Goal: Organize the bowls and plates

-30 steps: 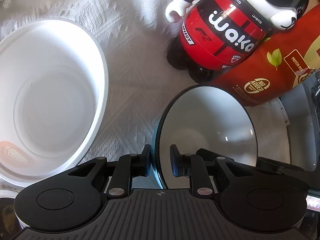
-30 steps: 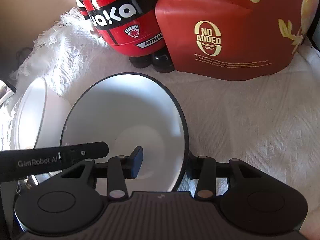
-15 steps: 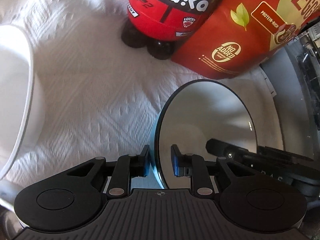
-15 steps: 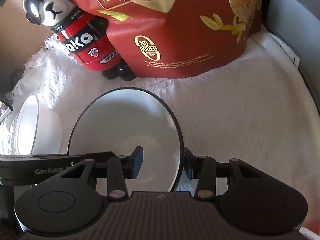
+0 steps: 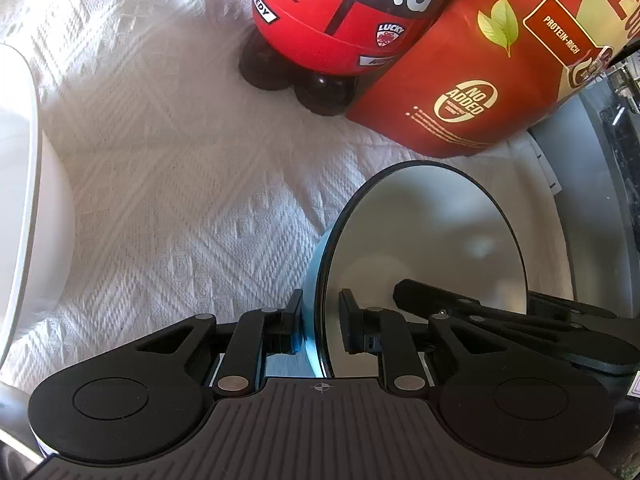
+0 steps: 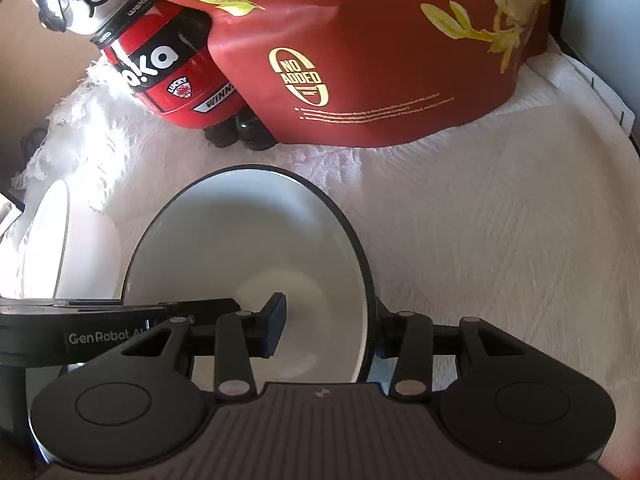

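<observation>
A bowl point(image 5: 420, 240) with a white inside, a pale blue outside and a dark rim hangs tilted above the white cloth. My left gripper point(image 5: 320, 308) holds its near rim, one pad on the blue wall and one inside, and its jaws are closing. My right gripper point(image 6: 330, 320) straddles the bowl point(image 6: 248, 248) at its right rim, one finger inside and one outside, and its jaws are opening slightly. One right finger point(image 5: 420, 292) shows inside the bowl in the left wrist view. A large white bowl point(image 5: 24, 200) point(image 6: 44, 248) sits on the cloth to the left.
A red bear-shaped bottle point(image 5: 340, 12) point(image 6: 168, 76) and a red snack bag point(image 5: 500, 80) point(image 6: 380, 60) stand at the back. The white woven cloth point(image 5: 180, 200) point(image 6: 500, 240) covers the surface. A grey edge point(image 5: 592, 200) borders it on the right.
Both grippers carried the blue bowl to the right, away from the large white bowl, which has slid to the left edge of the left wrist view. Both still straddle the rim.
</observation>
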The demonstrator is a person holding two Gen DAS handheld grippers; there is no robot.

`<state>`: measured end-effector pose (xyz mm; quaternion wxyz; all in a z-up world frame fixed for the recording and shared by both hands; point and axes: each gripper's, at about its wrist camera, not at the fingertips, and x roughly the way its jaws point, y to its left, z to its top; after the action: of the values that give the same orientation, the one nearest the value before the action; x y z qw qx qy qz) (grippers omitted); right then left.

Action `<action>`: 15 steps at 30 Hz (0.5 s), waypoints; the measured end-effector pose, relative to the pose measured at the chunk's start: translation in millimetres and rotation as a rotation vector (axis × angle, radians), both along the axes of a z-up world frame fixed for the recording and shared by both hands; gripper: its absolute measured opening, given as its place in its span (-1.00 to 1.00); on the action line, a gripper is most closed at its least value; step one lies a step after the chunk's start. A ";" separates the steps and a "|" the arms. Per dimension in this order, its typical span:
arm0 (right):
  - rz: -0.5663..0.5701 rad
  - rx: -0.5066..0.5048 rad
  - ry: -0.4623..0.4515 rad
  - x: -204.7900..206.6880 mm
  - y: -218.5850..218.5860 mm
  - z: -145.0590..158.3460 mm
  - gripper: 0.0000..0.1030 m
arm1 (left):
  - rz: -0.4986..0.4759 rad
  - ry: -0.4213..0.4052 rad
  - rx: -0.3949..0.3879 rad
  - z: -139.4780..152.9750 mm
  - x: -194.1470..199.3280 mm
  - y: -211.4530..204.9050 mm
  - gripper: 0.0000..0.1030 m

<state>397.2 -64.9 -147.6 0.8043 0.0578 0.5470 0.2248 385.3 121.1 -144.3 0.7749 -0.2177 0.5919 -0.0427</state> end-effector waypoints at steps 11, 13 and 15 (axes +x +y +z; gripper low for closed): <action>0.024 -0.014 -0.016 0.4 3.2 0.4 -0.11 | 0.024 0.012 0.020 1.4 0.4 -2.4 -0.60; 0.030 -0.026 -0.019 0.2 5.7 1.0 -0.11 | 0.013 0.003 0.045 3.8 -0.2 -4.9 -0.58; 0.031 -0.035 -0.023 -0.4 7.5 1.6 -0.12 | 0.008 -0.005 0.057 6.0 -1.0 -5.6 -0.58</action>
<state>396.8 -57.3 -146.1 0.8078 0.0326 0.5424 0.2284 384.4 115.5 -138.3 0.7824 -0.1979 0.5901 -0.0234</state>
